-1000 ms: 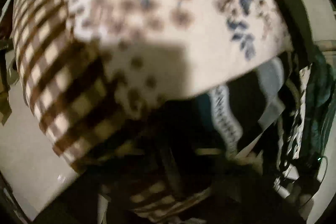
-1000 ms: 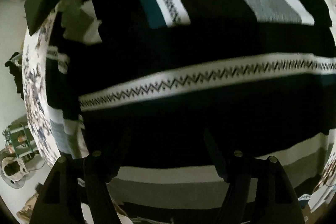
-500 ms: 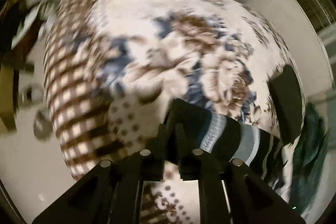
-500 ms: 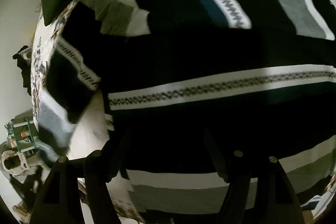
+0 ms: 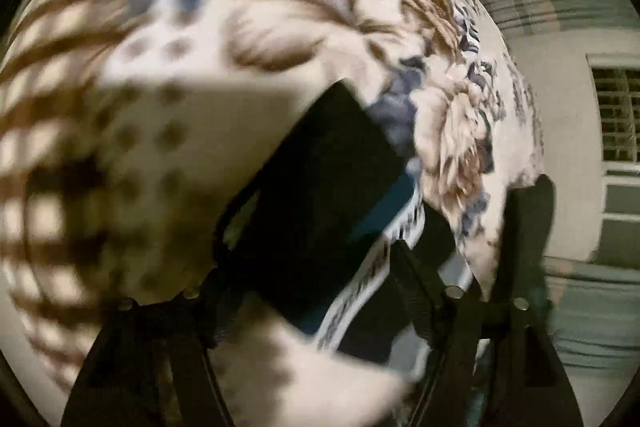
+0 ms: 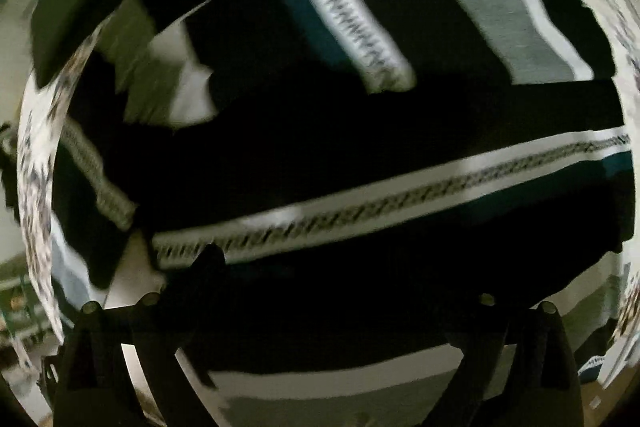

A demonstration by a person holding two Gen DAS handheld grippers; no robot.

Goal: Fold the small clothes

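A dark knit sweater [image 6: 360, 131] with white zigzag bands, grey stripes and teal patches lies spread over a floral bed cover [image 6: 38, 187] and fills the right wrist view. My right gripper [image 6: 340, 267] is open, its fingers [image 6: 208, 267] wide apart just above the sweater's body. In the left wrist view, a sweater part [image 5: 328, 195] with a teal and white band lies between the fingers [image 5: 416, 275] of my left gripper [image 5: 316, 267], which is now open. The view is blurred.
The bed cover [image 5: 224, 27] has brown checks at the left and brown-blue flowers. A dark flat object [image 5: 528, 227] lies at the bed's right edge. A wall and barred window [image 5: 616, 115] are to the right.
My left gripper was shut on the sweater's edge half a second ago; its fingers have spread apart now. The left view swung right. The right gripper stayed open over the sweater, shifting slightly.
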